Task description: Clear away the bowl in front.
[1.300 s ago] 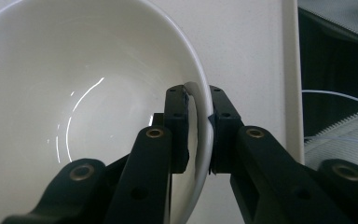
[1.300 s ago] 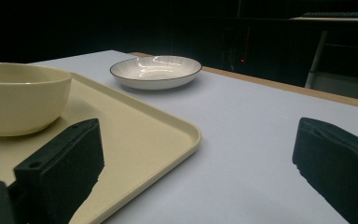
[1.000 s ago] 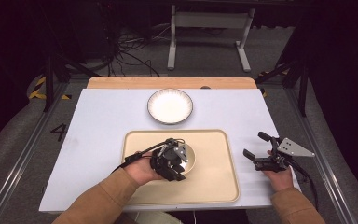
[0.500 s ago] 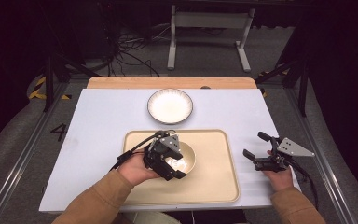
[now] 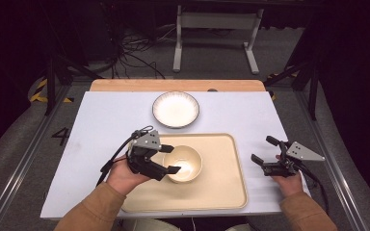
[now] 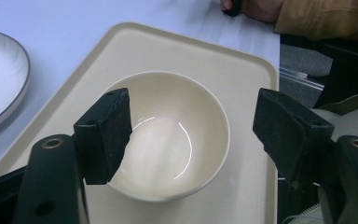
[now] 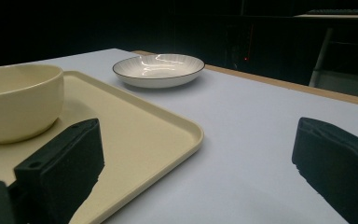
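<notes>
A cream bowl (image 5: 185, 163) is seen upright on the tray (image 5: 226, 192), flanked by the spread jaws of the left gripper (image 5: 169, 159). The right gripper (image 5: 263, 150), also open, is held beside the tray's right edge. A white plate (image 5: 176, 109) lies beyond.

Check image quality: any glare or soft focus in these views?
High view: plate glares white, surroundings dark. Left gripper view: curved highlights inside the bowl; left tongs slightly soft. Right gripper view: right tongs blurred and dark, background near black.
</notes>
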A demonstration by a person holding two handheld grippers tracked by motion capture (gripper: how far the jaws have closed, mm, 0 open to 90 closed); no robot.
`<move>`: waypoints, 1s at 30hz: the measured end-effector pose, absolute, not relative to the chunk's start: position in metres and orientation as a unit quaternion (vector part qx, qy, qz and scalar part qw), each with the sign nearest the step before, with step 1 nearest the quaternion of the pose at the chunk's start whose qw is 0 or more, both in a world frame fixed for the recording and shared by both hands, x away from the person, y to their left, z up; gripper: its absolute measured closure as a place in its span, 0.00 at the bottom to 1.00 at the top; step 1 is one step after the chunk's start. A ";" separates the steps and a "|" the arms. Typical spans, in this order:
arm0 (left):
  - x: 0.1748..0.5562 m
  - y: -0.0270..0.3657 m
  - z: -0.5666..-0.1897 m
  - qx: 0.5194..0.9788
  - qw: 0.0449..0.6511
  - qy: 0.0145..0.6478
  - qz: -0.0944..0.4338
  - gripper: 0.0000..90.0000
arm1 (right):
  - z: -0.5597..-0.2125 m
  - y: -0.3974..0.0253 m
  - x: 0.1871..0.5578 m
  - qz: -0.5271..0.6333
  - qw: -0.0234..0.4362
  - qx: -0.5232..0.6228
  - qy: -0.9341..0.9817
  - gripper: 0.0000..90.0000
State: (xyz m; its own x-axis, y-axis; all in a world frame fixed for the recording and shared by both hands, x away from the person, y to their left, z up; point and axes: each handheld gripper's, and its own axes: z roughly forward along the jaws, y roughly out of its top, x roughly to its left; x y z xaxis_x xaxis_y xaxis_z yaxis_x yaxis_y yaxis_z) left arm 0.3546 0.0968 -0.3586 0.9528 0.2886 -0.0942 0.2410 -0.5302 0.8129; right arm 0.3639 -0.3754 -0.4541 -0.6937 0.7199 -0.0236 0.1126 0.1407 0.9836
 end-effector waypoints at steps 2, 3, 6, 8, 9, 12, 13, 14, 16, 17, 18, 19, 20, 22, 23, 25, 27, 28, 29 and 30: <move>0.353 0.103 -0.359 0.870 0.465 0.158 0.033 0.31 | -0.454 -0.376 0.364 0.587 0.258 0.294 0.709 0.02; 0.352 0.107 -0.359 0.868 0.469 0.160 0.037 0.31 | -0.454 -0.376 0.364 0.587 0.257 0.294 0.710 0.02; 0.350 0.112 -0.359 0.863 0.475 0.167 0.043 0.30 | -0.454 -0.376 0.364 0.587 0.258 0.293 0.710 0.02; 0.350 0.118 -0.359 0.857 0.483 0.173 0.046 0.29 | -0.454 -0.376 0.364 0.587 0.257 0.294 0.710 0.02; 0.349 0.120 -0.359 0.855 0.486 0.176 0.049 0.29 | -0.454 -0.376 0.364 0.586 0.257 0.294 0.710 0.02; 0.349 0.126 -0.360 0.851 0.491 0.180 0.052 0.28 | -0.454 -0.376 0.364 0.586 0.257 0.294 0.710 0.02; 0.349 0.128 -0.361 0.846 0.497 0.184 0.052 0.27 | -0.454 -0.376 0.364 0.586 0.256 0.294 0.710 0.02; 0.348 0.130 -0.361 0.843 0.503 0.185 0.049 0.26 | -0.454 -0.376 0.364 0.586 0.256 0.294 0.710 0.02; 0.348 0.134 -0.362 0.838 0.509 0.189 0.055 0.22 | -0.454 -0.376 0.364 0.587 0.256 0.294 0.710 0.02; 0.347 0.136 -0.363 0.835 0.512 0.192 0.057 0.21 | -0.454 -0.376 0.364 0.587 0.256 0.294 0.710 0.02; 0.347 0.138 -0.363 0.834 0.513 0.193 0.058 0.20 | -0.454 -0.376 0.364 0.587 0.256 0.294 0.710 0.02; 0.346 0.140 -0.364 0.833 0.513 0.198 0.061 0.20 | -0.454 -0.376 0.364 0.587 0.256 0.294 0.710 0.02; 0.345 0.142 -0.364 0.833 0.513 0.199 0.066 0.19 | -0.454 -0.376 0.364 0.587 0.256 0.294 0.710 0.02; 0.343 0.146 -0.366 0.830 0.514 0.202 0.075 0.17 | -0.454 -0.376 0.364 0.587 0.256 0.293 0.710 0.02; 0.343 0.148 -0.367 0.829 0.515 0.205 0.077 0.16 | -0.454 -0.376 0.364 0.587 0.256 0.293 0.710 0.02; 0.342 0.151 -0.369 0.827 0.516 0.208 0.080 0.14 | -0.454 -0.376 0.364 0.587 0.256 0.293 0.710 0.02; 0.341 0.155 -0.373 0.824 0.517 0.214 0.084 0.11 | -0.454 -0.376 0.364 0.587 0.256 0.293 0.710 0.02; 0.341 0.156 -0.375 0.822 0.519 0.217 0.089 0.10 | -0.454 -0.376 0.364 0.587 0.256 0.293 0.710 0.02; 0.341 0.158 -0.376 0.820 0.521 0.219 0.095 0.09 | -0.454 -0.376 0.364 0.587 0.256 0.293 0.710 0.02; 0.340 0.160 -0.378 0.817 0.524 0.221 0.097 0.07 | -0.454 -0.376 0.364 0.587 0.256 0.293 0.710 0.02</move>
